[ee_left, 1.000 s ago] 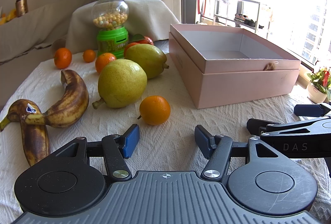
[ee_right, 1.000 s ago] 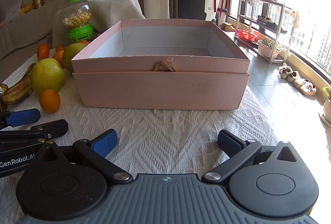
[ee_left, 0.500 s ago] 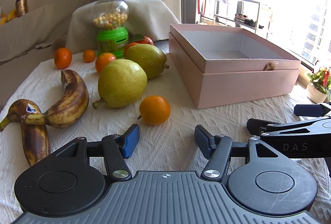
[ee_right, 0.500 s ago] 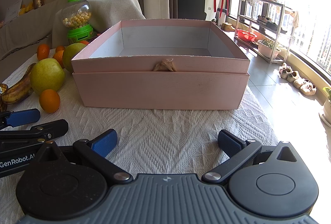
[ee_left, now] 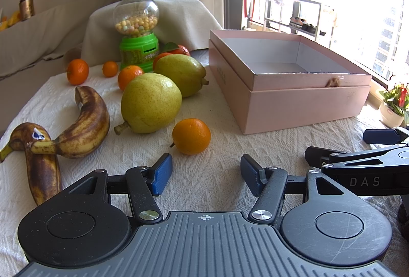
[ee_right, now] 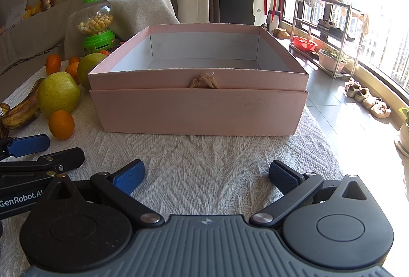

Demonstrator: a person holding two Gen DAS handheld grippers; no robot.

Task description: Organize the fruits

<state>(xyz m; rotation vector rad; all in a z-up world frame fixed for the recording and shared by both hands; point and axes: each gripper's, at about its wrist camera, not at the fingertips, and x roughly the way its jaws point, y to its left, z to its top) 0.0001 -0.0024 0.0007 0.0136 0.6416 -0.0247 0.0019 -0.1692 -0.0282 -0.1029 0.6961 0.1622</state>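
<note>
An open, empty pink box [ee_left: 301, 100] [ee_right: 199, 108] stands on the white cloth. Left of it lie two yellow-green pears [ee_left: 150, 103] [ee_left: 181, 73], two brown-spotted bananas [ee_left: 87, 123] [ee_left: 41, 169] and several small oranges, the nearest [ee_left: 191, 136] [ee_right: 61, 124] just ahead of my left gripper. My left gripper [ee_left: 205, 173] is open and empty, low over the cloth. My right gripper [ee_right: 205, 176] is open and empty, facing the box's front wall. Each gripper shows at the edge of the other's view.
A green candy dispenser [ee_left: 138, 34] stands behind the fruit, with a cloth-draped seat [ee_left: 179, 13] beyond. The table's right edge drops to the floor, where a shoe rack [ee_right: 329, 29] and a potted plant [ee_left: 395, 103] stand by the window.
</note>
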